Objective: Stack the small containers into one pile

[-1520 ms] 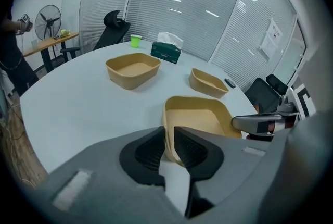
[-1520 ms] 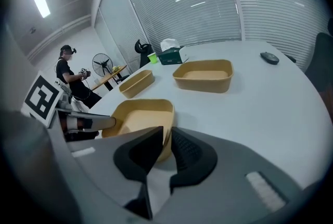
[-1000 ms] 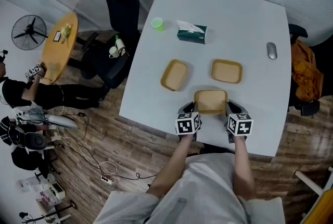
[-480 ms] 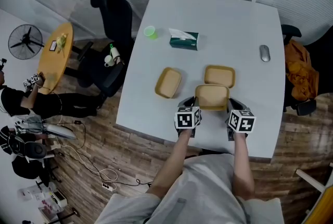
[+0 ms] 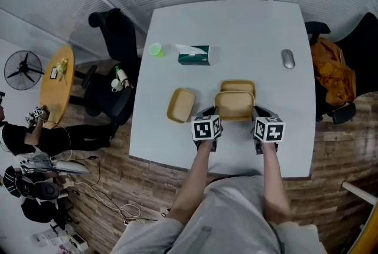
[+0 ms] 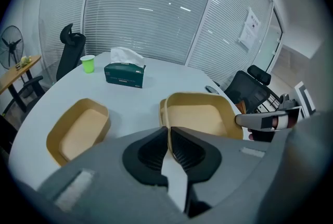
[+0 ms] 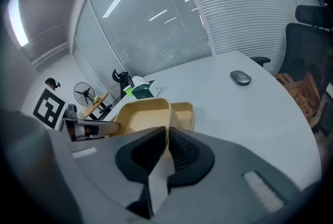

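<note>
Now: one container held two-handed, partly over the second

Left gripper (image 6: 167,137): jaws clamped on the left rim of the held container (image 6: 200,119). Right gripper (image 7: 167,138): jaws clamped on the opposite rim of the same container. In the head view it hangs between the two grippers and covers the near edge of the second container (image 5: 238,88), which sits on the white table (image 5: 236,34). Cannot tell whether the two touch. The third container (image 5: 181,104) lies apart to the left, tilted relative to the others. A tissue box (image 5: 194,54), green cup (image 5: 156,49) and computer mouse (image 5: 287,58) stand farther back, clear of the work.

Judgement: nesting not yet done; one more container remains after this.

Risks:
- Each grip is only a thin pinch on a rim. Uneven pull between the hands could flex the wall or let one side slip, so the container would drop askew.
- Lowering while offset would land its base on the second container's rim; it would perch or push that one away.
- Letting go with one gripper before the other could tip it.
- Gripper tips could catch the lower rim on the way down.
</note>
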### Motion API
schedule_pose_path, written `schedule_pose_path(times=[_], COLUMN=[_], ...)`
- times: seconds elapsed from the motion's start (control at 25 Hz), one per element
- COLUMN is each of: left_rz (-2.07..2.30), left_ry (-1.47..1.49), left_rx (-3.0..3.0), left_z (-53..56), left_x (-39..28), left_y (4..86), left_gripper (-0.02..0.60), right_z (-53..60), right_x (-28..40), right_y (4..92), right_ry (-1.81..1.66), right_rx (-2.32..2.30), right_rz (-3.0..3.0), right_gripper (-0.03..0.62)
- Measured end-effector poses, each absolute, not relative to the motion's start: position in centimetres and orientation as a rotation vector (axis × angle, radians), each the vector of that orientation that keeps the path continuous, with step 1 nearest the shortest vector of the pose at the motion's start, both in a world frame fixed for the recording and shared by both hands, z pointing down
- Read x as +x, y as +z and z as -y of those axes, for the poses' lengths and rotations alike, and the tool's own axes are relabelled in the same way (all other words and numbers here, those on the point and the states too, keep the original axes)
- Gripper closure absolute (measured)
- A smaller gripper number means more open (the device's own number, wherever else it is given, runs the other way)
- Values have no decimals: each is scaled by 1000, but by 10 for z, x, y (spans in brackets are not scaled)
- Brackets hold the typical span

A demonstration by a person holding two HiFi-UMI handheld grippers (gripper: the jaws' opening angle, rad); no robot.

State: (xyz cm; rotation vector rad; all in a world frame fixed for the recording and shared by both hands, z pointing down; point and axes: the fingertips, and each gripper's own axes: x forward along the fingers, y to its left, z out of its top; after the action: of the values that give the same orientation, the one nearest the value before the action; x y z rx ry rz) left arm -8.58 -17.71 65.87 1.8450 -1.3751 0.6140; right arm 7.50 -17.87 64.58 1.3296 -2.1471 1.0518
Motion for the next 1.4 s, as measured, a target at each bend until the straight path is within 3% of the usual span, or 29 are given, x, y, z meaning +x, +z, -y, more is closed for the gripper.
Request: schedule_pose_path(times=[0.44,1.4], left_rz=[1287,1172], left_ry=[609,710], left_rx=[1826,1723], left_z=[218,249], left_x=[-72,-66], left_y=[676,704], left_gripper=[558,557], right_z=[216,247], right_x=[83,92], right_y=[652,688], right_ry=[990,1215], right_rx=[1288,1163], right_rz=[2120,1979], right_gripper=[565,562])
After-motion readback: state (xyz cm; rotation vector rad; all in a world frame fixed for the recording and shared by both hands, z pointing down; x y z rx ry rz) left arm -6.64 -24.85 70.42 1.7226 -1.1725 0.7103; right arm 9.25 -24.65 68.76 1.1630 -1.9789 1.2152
